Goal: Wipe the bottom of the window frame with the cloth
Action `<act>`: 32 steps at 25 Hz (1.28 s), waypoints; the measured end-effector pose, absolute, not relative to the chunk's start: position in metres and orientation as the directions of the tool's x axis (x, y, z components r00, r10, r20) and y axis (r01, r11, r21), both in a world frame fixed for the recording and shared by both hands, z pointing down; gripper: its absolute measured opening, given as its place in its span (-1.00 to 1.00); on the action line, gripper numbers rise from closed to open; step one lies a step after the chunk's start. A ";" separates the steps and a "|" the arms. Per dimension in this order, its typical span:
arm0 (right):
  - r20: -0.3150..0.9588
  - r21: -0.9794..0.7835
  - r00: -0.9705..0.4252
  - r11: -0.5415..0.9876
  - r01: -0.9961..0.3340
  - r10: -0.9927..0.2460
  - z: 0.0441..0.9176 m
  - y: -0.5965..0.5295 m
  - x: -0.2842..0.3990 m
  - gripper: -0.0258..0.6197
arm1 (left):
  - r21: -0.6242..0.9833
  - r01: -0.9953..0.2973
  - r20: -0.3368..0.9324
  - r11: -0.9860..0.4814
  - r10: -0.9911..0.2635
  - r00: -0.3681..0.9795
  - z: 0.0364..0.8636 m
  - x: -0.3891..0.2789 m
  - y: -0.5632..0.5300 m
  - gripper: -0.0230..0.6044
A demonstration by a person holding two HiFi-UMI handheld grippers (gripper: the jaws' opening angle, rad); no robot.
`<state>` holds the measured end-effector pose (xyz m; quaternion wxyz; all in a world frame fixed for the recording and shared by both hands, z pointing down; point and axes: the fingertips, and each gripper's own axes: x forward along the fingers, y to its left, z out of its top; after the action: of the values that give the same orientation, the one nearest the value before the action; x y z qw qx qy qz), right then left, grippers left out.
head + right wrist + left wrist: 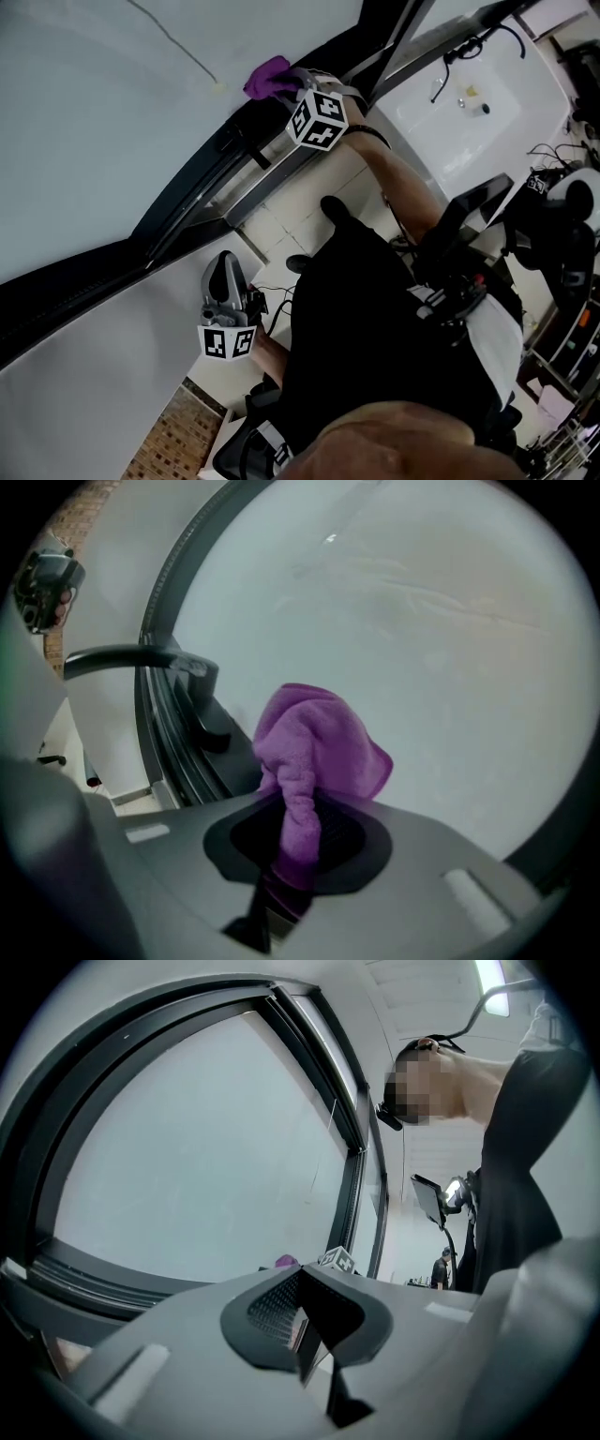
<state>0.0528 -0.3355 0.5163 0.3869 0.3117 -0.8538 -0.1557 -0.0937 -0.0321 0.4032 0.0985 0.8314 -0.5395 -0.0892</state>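
Cloth of purple terry [314, 752] stands pinched in the jaws of the right gripper [298, 860], just beside the dark window frame's bottom rail [178, 752], whose length runs toward the farther left gripper [302, 1335], jaws pressed together, empty.

White desk [441, 131] upper right — brick-patterned patch [171, 441] lower left.

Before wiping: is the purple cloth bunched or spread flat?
Bunched: the purple terry cloth sits crumpled, pinched in the right gripper.
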 end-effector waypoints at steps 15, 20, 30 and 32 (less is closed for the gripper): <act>0.559 0.678 -0.055 0.494 -0.544 -0.828 0.513 -0.446 0.262 -0.73 | 0.246 -0.851 -0.019 -0.464 -0.880 0.474 0.392 -0.047 -0.062 -0.92; 0.539 0.716 0.029 0.439 -0.542 -0.842 0.514 -0.456 0.272 -0.73 | 0.244 -0.852 -0.016 -0.463 -0.881 0.473 0.392 -0.045 -0.063 -0.92; 0.503 0.527 -0.168 0.455 -0.718 -0.848 0.485 -0.425 0.260 -0.72 | 0.248 -0.852 -0.025 -0.461 -0.882 0.470 0.394 -0.048 -0.057 -0.92; 0.438 0.296 -0.343 0.494 -0.818 -0.831 0.459 -0.399 0.239 -0.72 | 0.248 -0.852 -0.028 -0.461 -0.883 0.469 0.392 -0.051 -0.057 -0.92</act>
<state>0.2390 -0.3993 0.4594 0.2745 0.5030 -0.8195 -0.0121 -0.0512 -0.0568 0.3920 0.0999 0.8512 -0.5096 -0.0765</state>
